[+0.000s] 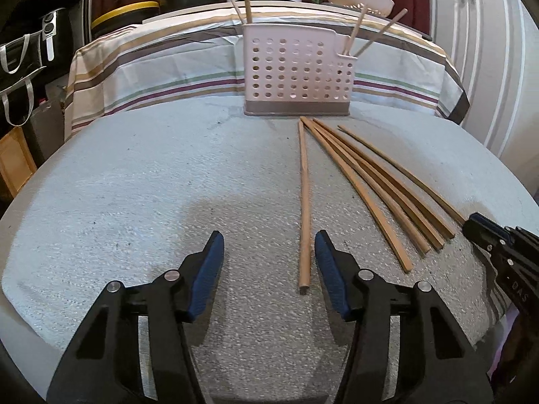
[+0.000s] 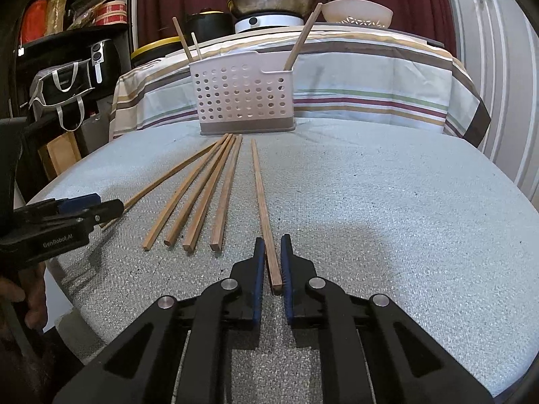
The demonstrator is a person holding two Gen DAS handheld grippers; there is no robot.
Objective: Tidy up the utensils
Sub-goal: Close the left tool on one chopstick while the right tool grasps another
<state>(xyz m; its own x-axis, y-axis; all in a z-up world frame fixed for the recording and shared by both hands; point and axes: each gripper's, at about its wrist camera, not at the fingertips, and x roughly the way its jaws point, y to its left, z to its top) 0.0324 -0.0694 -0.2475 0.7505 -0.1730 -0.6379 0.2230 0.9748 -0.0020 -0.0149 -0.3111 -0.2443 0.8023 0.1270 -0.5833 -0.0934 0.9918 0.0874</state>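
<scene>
A pink perforated utensil holder [image 1: 298, 74] [image 2: 244, 96] stands at the far side of the grey foam mat, with a few wooden chopsticks upright in it. Several more chopsticks [image 1: 370, 185] [image 2: 202, 198] lie fanned out in front of it. My left gripper [image 1: 269, 235] [image 2: 107, 205] is open low over the mat; the leftmost chopstick [image 1: 305, 202] lies between its jaws, close to the right finger. My right gripper [image 2: 273, 239] [image 1: 471, 224] is shut on the near end of the rightmost chopstick [image 2: 261, 195], which still rests on the mat.
Behind the mat, a striped cloth [image 2: 370, 77] covers a surface bearing a pan [image 2: 269, 0], a cooker and a white bowl [image 2: 357, 11]. Dark shelves with bags [image 2: 60, 84] stand at the left and white cabinet doors [image 1: 488, 50] at the right. A hand [image 2: 30, 296] holds the left gripper.
</scene>
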